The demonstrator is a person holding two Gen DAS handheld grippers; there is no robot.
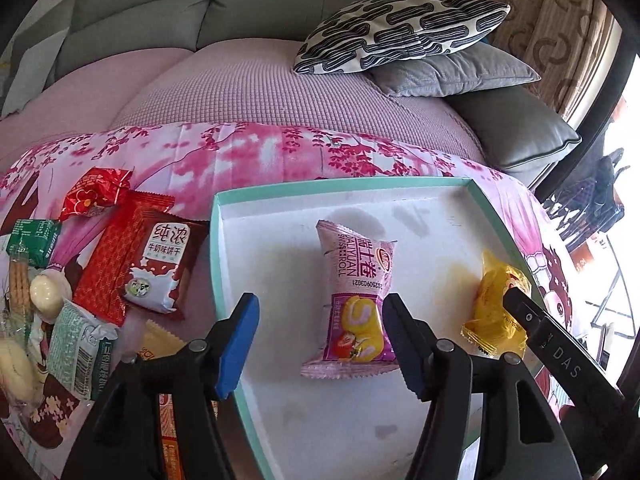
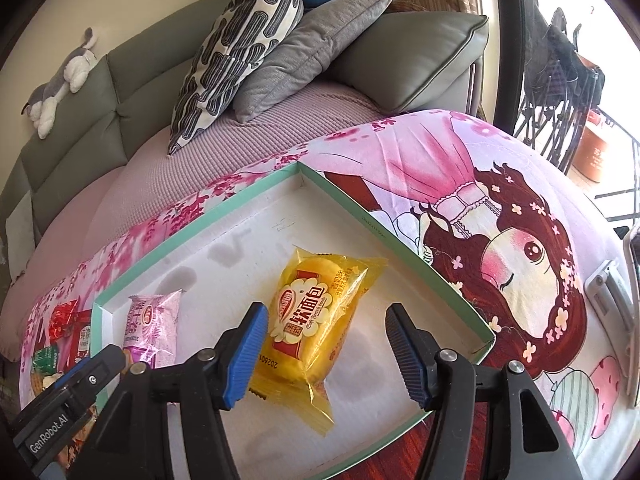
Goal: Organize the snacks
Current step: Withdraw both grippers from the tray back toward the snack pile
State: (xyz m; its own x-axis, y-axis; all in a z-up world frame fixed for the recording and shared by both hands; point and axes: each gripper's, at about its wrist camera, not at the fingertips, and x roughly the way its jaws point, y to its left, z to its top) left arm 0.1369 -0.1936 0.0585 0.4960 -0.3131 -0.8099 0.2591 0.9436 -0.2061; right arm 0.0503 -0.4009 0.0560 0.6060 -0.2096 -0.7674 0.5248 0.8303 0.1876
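Blue-padded and spread wide, the left hand-held gripper (image 1: 320, 344) fills the bottom of the left wrist view, released, with the pink plastic-wrapped Swiss roll packet (image 1: 354, 300) lying between its fingers, nearer the right-hand one. That packet rests inside the shallow white cardboard box with a mint-green rim (image 1: 218, 264), at frame centre. To its right in the same box lies the yellow plastic-wrapped soft bread packet (image 1: 494, 308), just beside the black body of the other tool. Outside the box, at the left of the frame, a dark red milk biscuit packet (image 1: 160, 268) sits among other loose snacks on the pink floral cloth (image 1: 248, 152). In the right wrist view, the right hand-held gripper (image 2: 322, 354) is likewise open, empty, straddling the yellow packet (image 2: 312, 324).
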